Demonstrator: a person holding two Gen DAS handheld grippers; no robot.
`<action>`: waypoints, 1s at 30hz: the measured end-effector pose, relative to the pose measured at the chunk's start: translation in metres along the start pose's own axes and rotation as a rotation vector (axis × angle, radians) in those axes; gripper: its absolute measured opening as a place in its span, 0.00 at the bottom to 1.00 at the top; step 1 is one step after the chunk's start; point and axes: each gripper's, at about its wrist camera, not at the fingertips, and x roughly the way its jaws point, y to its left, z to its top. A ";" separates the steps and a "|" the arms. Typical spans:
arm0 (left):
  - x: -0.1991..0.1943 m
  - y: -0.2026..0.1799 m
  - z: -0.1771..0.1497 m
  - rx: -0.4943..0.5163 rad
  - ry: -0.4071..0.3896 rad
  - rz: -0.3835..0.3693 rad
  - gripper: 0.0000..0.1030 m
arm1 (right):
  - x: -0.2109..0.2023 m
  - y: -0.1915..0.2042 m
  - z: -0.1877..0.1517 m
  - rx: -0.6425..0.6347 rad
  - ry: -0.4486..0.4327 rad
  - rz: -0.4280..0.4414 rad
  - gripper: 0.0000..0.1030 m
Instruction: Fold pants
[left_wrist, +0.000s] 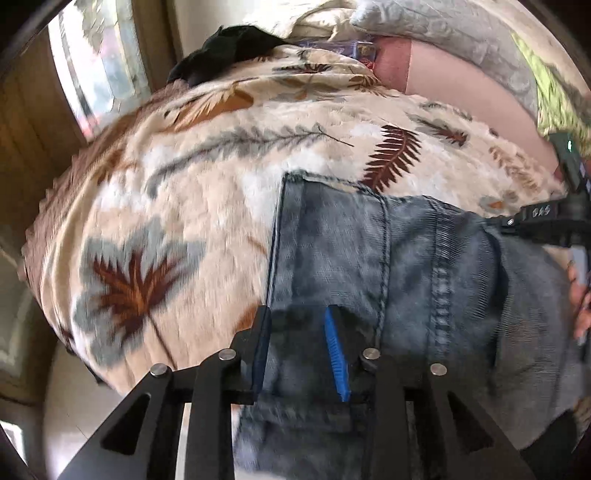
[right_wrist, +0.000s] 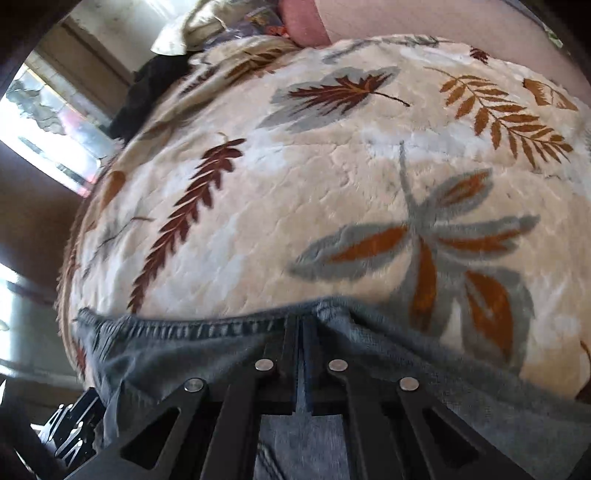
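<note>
Faded blue jeans lie folded on a cream blanket with a leaf print. My left gripper is open, its blue-padded fingers apart, just above the jeans' near left edge. My right gripper is shut on the jeans' hem, with the denim draped over the fingers. The right gripper also shows in the left wrist view at the jeans' right side.
The blanket covers a bed. A black cloth, a pink pillow and grey bedding lie at the far end. A window is at the far left. The person's hand shows at the right edge.
</note>
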 end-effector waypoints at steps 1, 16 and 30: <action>0.005 0.000 0.002 0.001 -0.006 0.016 0.32 | 0.003 0.000 0.004 0.005 0.005 -0.005 0.00; -0.056 -0.011 -0.008 -0.001 -0.056 -0.072 0.32 | -0.118 -0.074 -0.029 0.114 -0.215 0.102 0.06; -0.020 -0.113 -0.013 0.238 0.030 -0.079 0.45 | -0.215 -0.261 -0.189 0.408 -0.264 -0.168 0.06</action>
